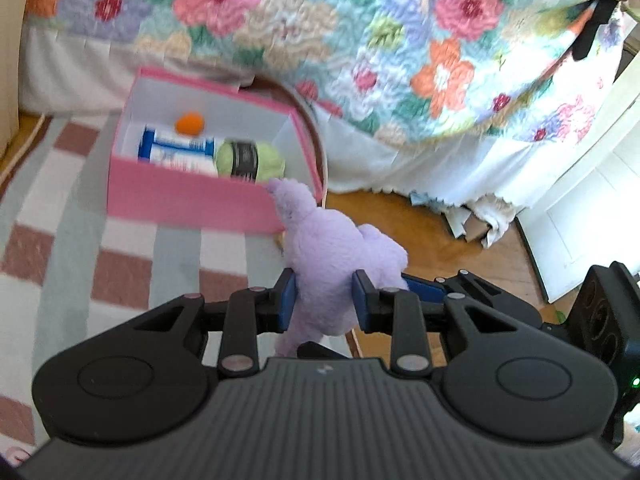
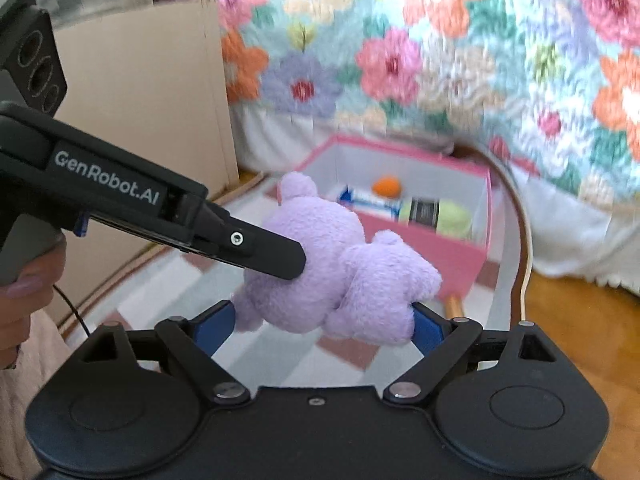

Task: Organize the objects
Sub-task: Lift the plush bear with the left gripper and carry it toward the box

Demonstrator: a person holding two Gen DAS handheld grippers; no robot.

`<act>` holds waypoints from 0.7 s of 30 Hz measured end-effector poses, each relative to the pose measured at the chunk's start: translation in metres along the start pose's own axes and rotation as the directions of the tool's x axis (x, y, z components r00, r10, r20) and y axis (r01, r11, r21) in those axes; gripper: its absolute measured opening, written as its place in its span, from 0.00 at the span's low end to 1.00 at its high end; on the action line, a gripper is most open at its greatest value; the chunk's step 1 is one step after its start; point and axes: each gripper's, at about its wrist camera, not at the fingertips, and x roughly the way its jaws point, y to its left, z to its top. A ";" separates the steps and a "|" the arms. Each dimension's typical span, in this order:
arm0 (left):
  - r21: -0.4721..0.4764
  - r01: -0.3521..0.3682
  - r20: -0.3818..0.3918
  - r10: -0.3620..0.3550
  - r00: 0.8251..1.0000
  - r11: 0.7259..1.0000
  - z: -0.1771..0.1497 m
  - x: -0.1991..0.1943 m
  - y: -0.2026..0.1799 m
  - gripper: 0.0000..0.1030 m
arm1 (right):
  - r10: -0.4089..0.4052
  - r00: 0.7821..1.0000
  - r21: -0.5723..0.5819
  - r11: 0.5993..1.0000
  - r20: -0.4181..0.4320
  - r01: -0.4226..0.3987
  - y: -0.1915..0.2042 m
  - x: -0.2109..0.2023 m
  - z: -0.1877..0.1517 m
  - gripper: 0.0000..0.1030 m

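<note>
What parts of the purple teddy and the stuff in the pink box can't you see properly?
- Purple plush toy: no face shows in either view; in the left wrist view the left gripper covers its lower part.
- Blue-and-white package in the pink box: print too blurred to read in both views.
- Green yarn ball: dark label unreadable.
- Orange thing: too small and blurred to name.
- Right gripper: the toy hides whether its pads press it.

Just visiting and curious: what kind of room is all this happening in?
Most likely a bedroom: a bed under a floral quilt, a checked rug on a wooden floor, and a pink storage box.
</note>
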 end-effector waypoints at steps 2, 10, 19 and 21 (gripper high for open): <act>0.018 -0.010 0.020 0.010 1.000 1.000 0.012 -0.003 -0.004 0.28 | 0.006 1.000 -0.003 1.000 0.020 -0.006 0.000 -0.004 0.011 0.91; -0.011 -0.041 0.056 0.042 0.998 0.999 0.042 0.016 0.019 0.28 | 0.013 1.000 -0.043 0.999 0.004 -0.013 -0.011 0.025 0.047 0.74; -0.086 -0.115 0.061 0.120 0.991 0.990 0.100 0.051 0.053 0.29 | 0.082 0.996 -0.081 0.993 -0.032 -0.084 -0.040 0.084 0.091 0.71; -0.124 -0.134 0.048 0.140 0.989 0.983 0.114 0.062 0.065 0.29 | 0.120 0.992 -0.038 0.992 -0.032 -0.121 -0.052 0.100 0.103 0.70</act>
